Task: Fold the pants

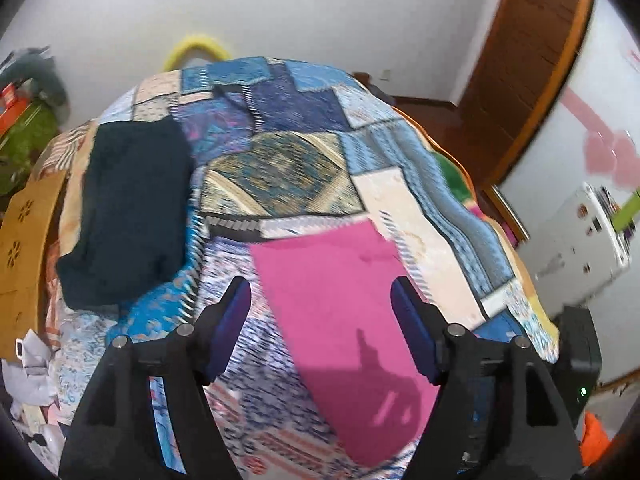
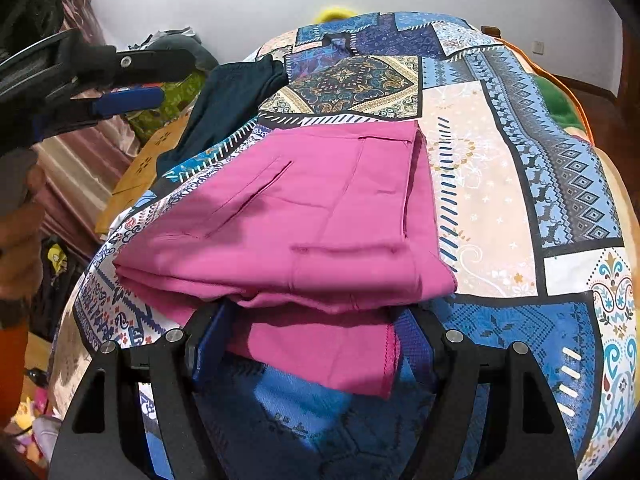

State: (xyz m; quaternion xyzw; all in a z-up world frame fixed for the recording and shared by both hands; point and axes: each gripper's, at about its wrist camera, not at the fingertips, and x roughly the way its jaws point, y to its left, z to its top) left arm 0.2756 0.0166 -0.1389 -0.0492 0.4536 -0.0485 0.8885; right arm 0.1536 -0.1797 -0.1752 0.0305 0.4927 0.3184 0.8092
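We see the pink pants folded into a flat, layered rectangle on the patchwork bedspread, slanted pocket opening facing up. A lower layer with a stitched hem sticks out from under the fold at the near edge.

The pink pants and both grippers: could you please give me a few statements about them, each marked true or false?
1. The pink pants lie folded in layers on the patchwork bedspread. True.
2. The left gripper is clamped on the pants. False: its jaws stand wide open above the fabric.
3. The right gripper has its jaws on either side of the pants' near edge. True.
4. The dark garment lies on top of the pants. False: it lies apart, further left on the bed.
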